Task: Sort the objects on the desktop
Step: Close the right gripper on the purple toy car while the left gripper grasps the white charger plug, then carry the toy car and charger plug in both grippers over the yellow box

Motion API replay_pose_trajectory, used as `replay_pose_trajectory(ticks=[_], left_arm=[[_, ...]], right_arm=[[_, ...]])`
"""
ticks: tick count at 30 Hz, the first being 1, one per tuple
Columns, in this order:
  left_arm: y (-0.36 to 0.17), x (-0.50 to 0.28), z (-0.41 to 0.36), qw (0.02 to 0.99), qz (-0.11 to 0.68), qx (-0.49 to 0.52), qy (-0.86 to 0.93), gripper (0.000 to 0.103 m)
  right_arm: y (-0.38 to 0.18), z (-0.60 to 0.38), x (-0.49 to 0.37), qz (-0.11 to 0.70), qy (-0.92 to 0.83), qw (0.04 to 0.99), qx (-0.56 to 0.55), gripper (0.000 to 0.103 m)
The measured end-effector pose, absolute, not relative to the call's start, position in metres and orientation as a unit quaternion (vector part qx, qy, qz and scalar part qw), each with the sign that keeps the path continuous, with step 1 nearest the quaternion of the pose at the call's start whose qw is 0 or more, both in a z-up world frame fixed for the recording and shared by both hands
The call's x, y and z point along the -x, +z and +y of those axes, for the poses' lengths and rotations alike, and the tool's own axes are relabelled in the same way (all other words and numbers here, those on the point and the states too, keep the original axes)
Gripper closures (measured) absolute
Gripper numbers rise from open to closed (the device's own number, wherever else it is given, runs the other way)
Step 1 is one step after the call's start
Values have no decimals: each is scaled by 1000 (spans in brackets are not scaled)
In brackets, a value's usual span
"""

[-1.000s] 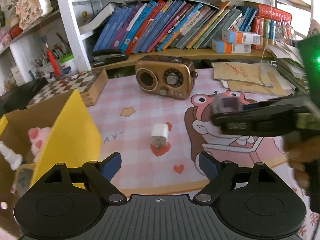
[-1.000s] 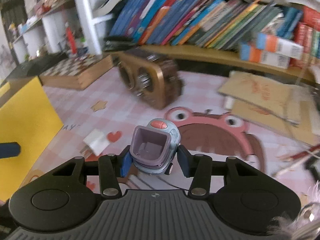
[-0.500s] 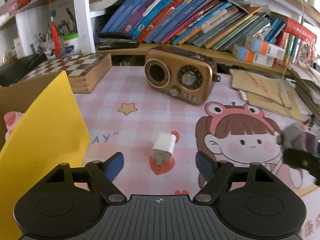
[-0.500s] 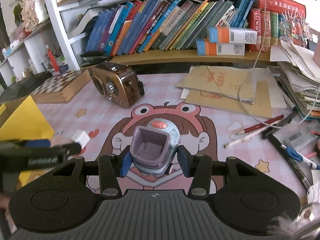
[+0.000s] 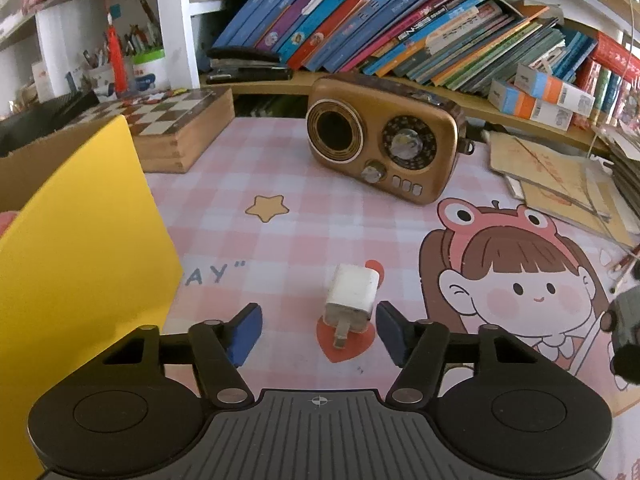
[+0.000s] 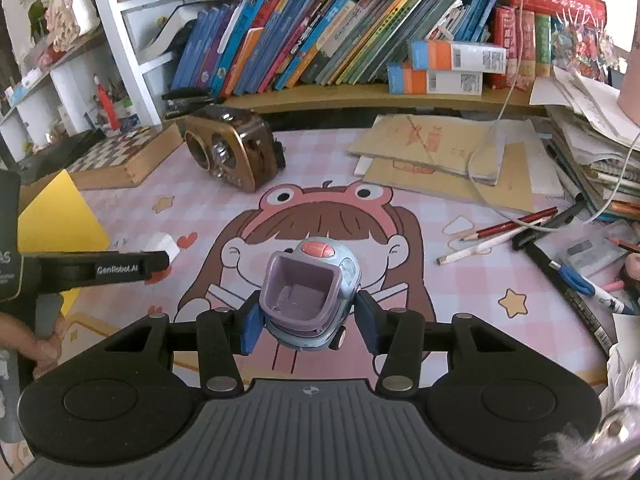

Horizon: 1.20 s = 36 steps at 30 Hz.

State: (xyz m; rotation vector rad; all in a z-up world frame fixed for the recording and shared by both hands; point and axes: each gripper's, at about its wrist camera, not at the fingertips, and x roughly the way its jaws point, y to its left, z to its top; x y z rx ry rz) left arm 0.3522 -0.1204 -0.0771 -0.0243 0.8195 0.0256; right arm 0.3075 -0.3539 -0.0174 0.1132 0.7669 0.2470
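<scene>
**Left claw closes in on the white plug while the right claw holds a toy car**

The left gripper (image 5: 318, 334) is low over the pink desk mat (image 5: 312, 220). Its jaws are closing, and the white plug (image 5: 352, 294) lies between them, close to the right blue pad. The pads do not press on it yet. The plug lies on its side on a red heart printed on the mat, with its metal pin pointing back at the claw. It is in front of the brown radio (image 5: 384, 148) and well apart from it.

The right gripper (image 6: 308, 320) is pinching a small blue-grey toy car (image 6: 310, 290) with a red button on top. The car is off the mat, squeezed between the two blue pads. From this side, the plug sits to the left of the car, just past the tip of the other claw.

A yellow box (image 5: 80, 272) stands to the left of the plug. It looks like the place where things get sorted.

The step now seems to be picking up the plug. Next, the left claw should slide a little so the plug sits in the middle, then squeeze its two flat sides and lift it straight up. The plug is smooth, so a crooked squeeze could make it pop out.
</scene>
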Motion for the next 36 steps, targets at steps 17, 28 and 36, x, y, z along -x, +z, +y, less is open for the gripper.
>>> replay_pose_trajectory(ticks=[17, 28, 36], left_arm=[[-77, -355, -137, 920, 392, -7, -8, 80], [-26, -298, -128, 932, 352, 74, -51, 80], [-6, -250, -122, 932, 342, 96, -75, 79]], right_arm=[[-18, -355, -294, 384, 114, 915, -48, 58], [-7, -356, -276, 376, 117, 918, -50, 58], [4, -346, -257, 370, 131, 919, -42, 58]])
